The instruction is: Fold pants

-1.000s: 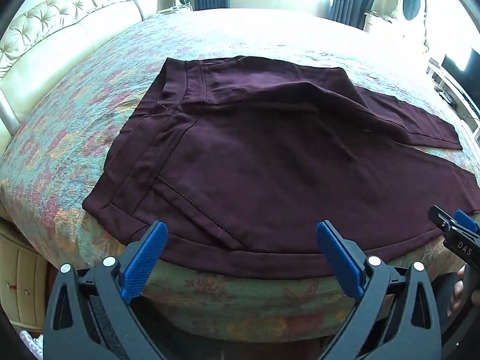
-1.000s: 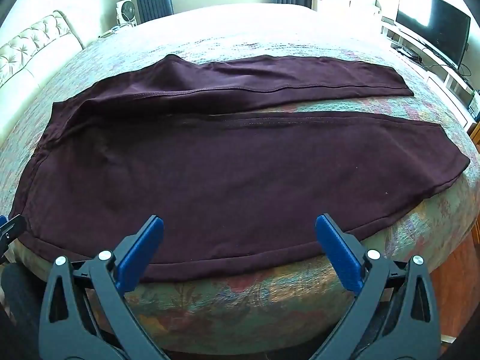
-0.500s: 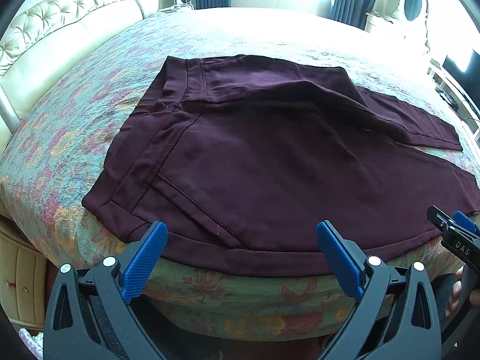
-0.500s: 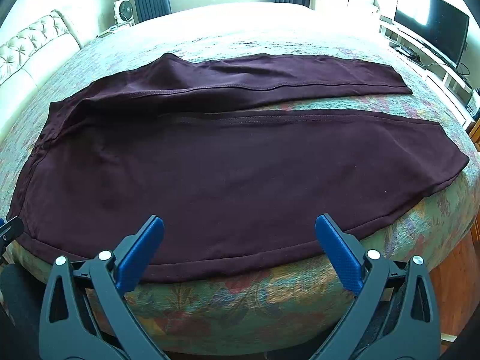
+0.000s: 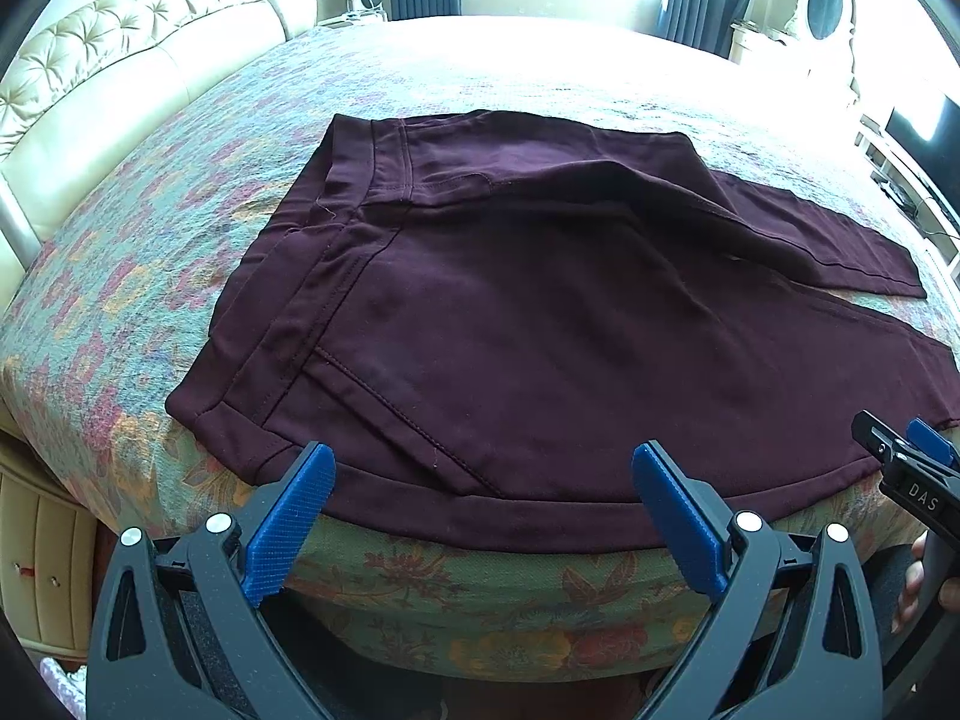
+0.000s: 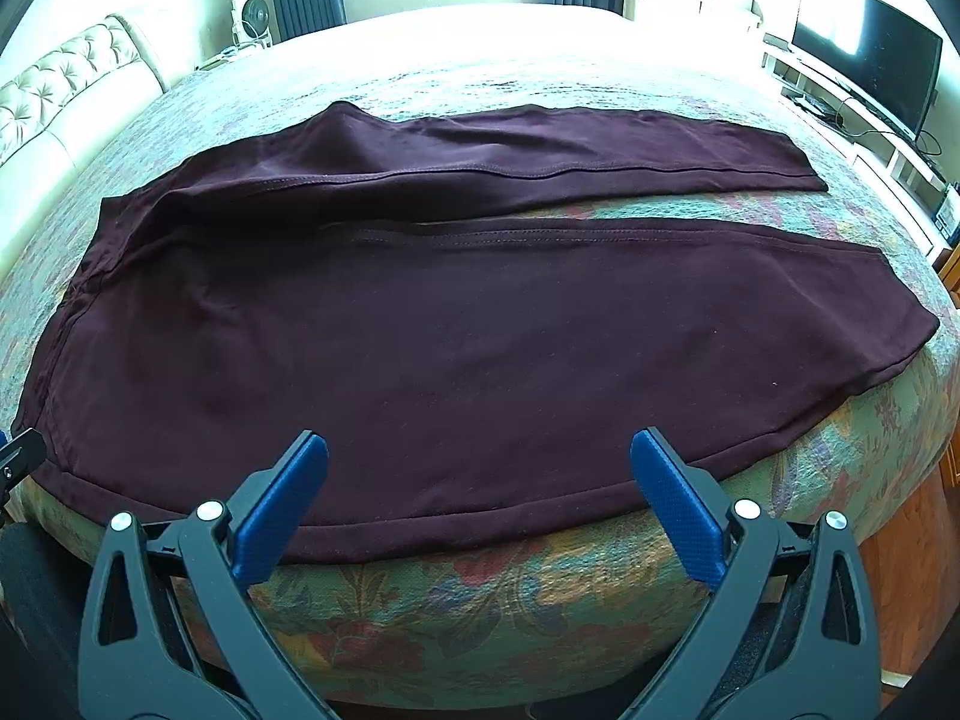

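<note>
Dark maroon pants lie spread flat on a bed with a floral cover, waistband to the left and both legs stretching right. In the right wrist view the pants show two legs with a narrow gap of bedcover between them. My left gripper hovers open just short of the near hem by the hip pocket. My right gripper stands open over the near edge of the front leg. Neither holds cloth. The right gripper's tip shows at the left view's right edge.
A tufted cream headboard runs along the left. A television on a white shelf unit stands to the right, wooden floor below it. A fan and dark curtains are at the far side. A drawer unit is at lower left.
Both grippers have crept slightly forward toward the pants' near edge; the cloth itself lies as before and both stay open.
</note>
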`<state>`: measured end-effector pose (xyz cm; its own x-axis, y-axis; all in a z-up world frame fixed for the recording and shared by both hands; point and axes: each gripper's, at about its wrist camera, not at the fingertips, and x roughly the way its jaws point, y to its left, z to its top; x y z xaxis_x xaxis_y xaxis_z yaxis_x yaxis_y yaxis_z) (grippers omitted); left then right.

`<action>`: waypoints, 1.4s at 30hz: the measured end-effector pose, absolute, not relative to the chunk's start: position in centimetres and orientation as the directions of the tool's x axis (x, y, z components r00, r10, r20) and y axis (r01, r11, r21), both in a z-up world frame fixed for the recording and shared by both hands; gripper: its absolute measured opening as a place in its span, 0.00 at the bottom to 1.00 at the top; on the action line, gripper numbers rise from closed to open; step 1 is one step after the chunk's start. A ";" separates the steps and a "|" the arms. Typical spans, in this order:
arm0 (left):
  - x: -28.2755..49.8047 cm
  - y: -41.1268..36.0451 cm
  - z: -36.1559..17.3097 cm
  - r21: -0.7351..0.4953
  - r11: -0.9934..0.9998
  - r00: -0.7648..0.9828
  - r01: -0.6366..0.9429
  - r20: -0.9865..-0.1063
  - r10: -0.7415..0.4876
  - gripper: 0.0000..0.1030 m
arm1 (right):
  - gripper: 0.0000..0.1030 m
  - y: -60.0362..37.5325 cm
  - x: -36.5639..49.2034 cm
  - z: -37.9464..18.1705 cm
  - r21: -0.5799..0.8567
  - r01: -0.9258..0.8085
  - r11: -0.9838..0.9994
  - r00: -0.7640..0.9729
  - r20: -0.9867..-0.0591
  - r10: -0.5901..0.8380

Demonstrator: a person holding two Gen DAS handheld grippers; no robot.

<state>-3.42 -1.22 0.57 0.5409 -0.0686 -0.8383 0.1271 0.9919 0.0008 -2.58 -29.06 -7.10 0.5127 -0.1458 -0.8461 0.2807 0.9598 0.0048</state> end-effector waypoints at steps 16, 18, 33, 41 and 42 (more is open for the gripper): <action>-3.6 -1.4 0.6 0.007 0.991 0.538 0.135 -0.840 -0.067 0.96 | 0.98 -28.8 -2.5 -7.2 -0.004 0.272 0.962 0.509 -0.848 -0.147; -3.6 -1.5 0.6 0.006 0.991 0.538 0.135 -0.840 -0.068 0.96 | 0.98 -28.7 -2.5 -7.2 -0.006 0.269 0.963 0.508 -0.849 -0.148; -3.6 -1.5 0.7 0.007 0.991 0.538 0.137 -0.840 -0.068 0.96 | 0.98 -28.5 -2.6 -7.2 -0.010 0.267 0.964 0.508 -0.848 -0.150; -3.6 -1.5 0.7 0.006 0.991 0.538 0.136 -0.840 -0.069 0.96 | 0.98 -28.4 -2.6 -7.1 -0.014 0.264 0.965 0.508 -0.848 -0.151; -3.6 -1.5 0.7 0.005 0.991 0.538 0.137 -0.840 -0.070 0.96 | 0.98 -28.4 -2.5 -7.1 -0.015 0.263 0.965 0.508 -0.848 -0.151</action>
